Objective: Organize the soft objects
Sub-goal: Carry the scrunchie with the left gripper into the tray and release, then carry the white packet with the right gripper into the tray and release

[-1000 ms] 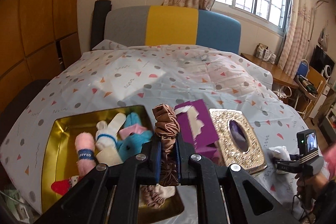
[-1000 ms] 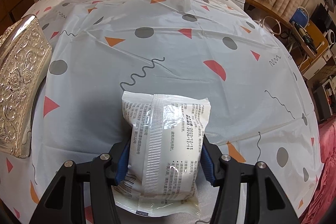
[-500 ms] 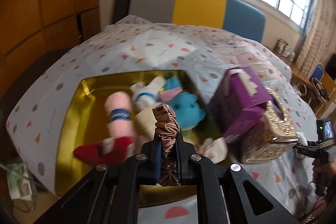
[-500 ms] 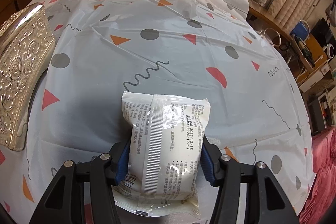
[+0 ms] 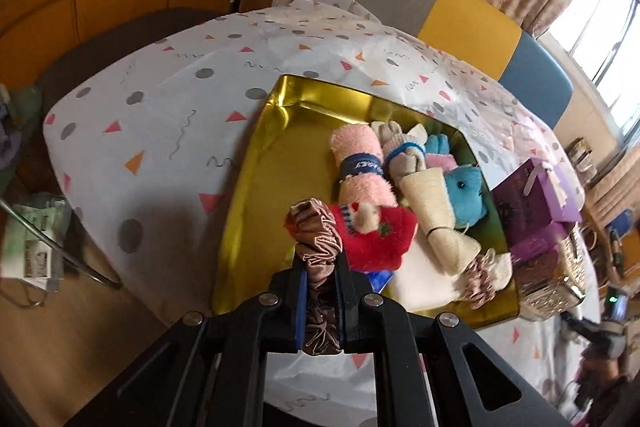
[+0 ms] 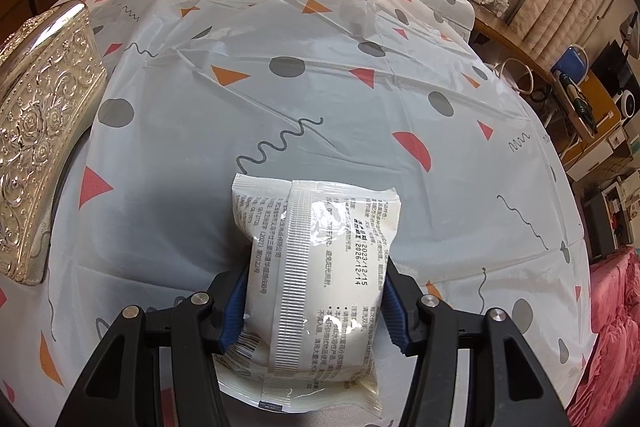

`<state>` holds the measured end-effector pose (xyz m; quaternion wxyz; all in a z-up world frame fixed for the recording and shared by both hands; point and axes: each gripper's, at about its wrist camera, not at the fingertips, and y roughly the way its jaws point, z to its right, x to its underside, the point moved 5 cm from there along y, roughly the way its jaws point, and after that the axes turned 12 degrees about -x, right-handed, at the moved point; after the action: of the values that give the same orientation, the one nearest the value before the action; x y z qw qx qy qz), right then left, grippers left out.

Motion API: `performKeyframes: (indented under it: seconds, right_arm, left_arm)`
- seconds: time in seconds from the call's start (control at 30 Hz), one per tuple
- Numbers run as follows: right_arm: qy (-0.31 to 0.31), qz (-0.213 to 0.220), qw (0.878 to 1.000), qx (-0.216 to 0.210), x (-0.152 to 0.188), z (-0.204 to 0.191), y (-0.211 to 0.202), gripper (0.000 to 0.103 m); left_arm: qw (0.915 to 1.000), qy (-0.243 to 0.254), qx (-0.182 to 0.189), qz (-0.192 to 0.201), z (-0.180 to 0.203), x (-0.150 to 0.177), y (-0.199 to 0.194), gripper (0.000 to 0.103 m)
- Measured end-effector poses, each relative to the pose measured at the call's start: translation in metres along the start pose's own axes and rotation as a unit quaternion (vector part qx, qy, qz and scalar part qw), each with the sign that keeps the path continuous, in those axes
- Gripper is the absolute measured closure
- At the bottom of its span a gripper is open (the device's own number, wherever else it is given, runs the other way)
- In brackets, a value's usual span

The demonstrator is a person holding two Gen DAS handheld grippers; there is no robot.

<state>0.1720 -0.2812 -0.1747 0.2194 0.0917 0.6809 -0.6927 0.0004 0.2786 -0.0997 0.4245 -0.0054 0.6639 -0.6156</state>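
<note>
Left gripper [image 5: 321, 297]: my fingers are closed tight on a brown satin scrunchie [image 5: 318, 259]; it stands upright between the blue pads, its upper loop bunched above the tips.

Position of left gripper: I hold it above the near edge of the gold tray [image 5: 276, 163], left of the heaped toys.

Gold tray: lies on the patterned cloth [image 5: 160, 115]; its left half is bare metal, its right half is filled.

Tray contents: pink plush roll with a blue band [image 5: 358, 163]; red plush piece [image 5: 376, 235] just right of the scrunchie; blue plush toy [image 5: 466, 191]; beige knit items [image 5: 430, 199]; a second frilled scrunchie [image 5: 478, 279] at the near right corner.

Purple box [image 5: 536, 203]: just right of the tray, resting on an embossed metallic box [image 5: 556, 283].

Right gripper [image 6: 313, 301]: my fingers are partly closed, gripping a white sealed packet [image 6: 316, 275] by its two long sides; the seam and printed text face up.

Position of packet: its far end reaches out past the tips, over the patterned cloth [image 6: 280, 99]; whether its underside touches the cloth I cannot tell.

Embossed metallic box [image 6: 36, 131]: at the far left, well apart from the packet.

Headboard [image 5: 468, 23]: grey, yellow and blue panels at the far end of the bed.
</note>
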Motion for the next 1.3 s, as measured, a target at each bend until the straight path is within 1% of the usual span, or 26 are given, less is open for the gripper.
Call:
performKeyframes:
  seconds: [0.1,0.27,0.4,0.47,0.53,0.6,0.67,0.73,0.77,0.9,0.97,1.07,1.2,1.3]
  right_arm:
    - [-0.003,0.000,1.000,0.002,0.000,-0.001,-0.001,0.046]
    - [-0.007,0.000,1.000,0.005,0.001,-0.002,-0.001,0.046]
    - [-0.008,0.000,1.000,0.005,0.001,-0.002,-0.001,0.046]
    - [-0.008,0.000,1.000,0.005,0.001,-0.001,-0.001,0.046]
    - [-0.010,0.000,1.000,0.006,0.001,-0.001,-0.001,0.046]
    - [-0.012,0.000,1.000,0.006,0.001,-0.001,-0.001,0.046]
    - [-0.012,0.000,1.000,0.006,0.001,-0.001,-0.001,0.046]
    - [-0.013,0.000,1.000,0.006,0.001,-0.001,-0.001,0.046]
    - [-0.014,0.000,1.000,0.007,0.000,-0.002,-0.001,0.046]
    - [-0.016,0.000,1.000,0.008,0.000,-0.002,-0.001,0.046]
    - [-0.016,0.000,1.000,0.008,0.000,-0.003,-0.001,0.046]
    - [-0.015,-0.001,1.000,0.007,0.000,-0.002,-0.001,0.046]
    - [-0.012,-0.002,1.000,0.006,-0.001,-0.002,-0.001,0.046]
    - [-0.007,-0.002,1.000,0.004,-0.001,-0.001,0.000,0.046]
  left_arm:
    - [0.9998,-0.012,0.014,-0.001,0.007,-0.013,0.003,0.092]
    - [0.9991,-0.027,0.031,-0.007,0.021,-0.047,0.019,0.091]
    - [0.9993,-0.031,0.017,-0.009,0.028,-0.068,0.044,0.091]
    - [0.9993,-0.027,0.008,-0.025,0.028,-0.074,0.061,0.087]
    - [0.9988,-0.032,-0.015,-0.033,0.025,-0.076,0.074,0.084]
    - [0.9989,-0.021,-0.026,-0.034,0.025,-0.076,0.079,0.082]
    - [0.9987,-0.017,-0.035,-0.032,0.023,-0.073,0.079,0.074]
    - [0.9990,-0.013,-0.034,-0.025,0.022,-0.071,0.076,0.053]
    - [0.9991,-0.013,-0.035,-0.019,0.020,-0.071,0.073,0.051]
    - [0.9990,-0.014,-0.042,0.001,0.013,-0.069,0.059,0.051]
    - [0.9984,-0.001,-0.054,0.017,0.012,-0.065,0.049,0.052]
    - [0.9954,0.026,-0.075,0.053,0.015,-0.052,0.027,0.052]
    - [0.9923,0.059,-0.081,0.073,0.025,-0.031,0.010,0.051]
    - [0.9909,0.074,-0.084,0.074,0.033,-0.018,0.003,0.050]
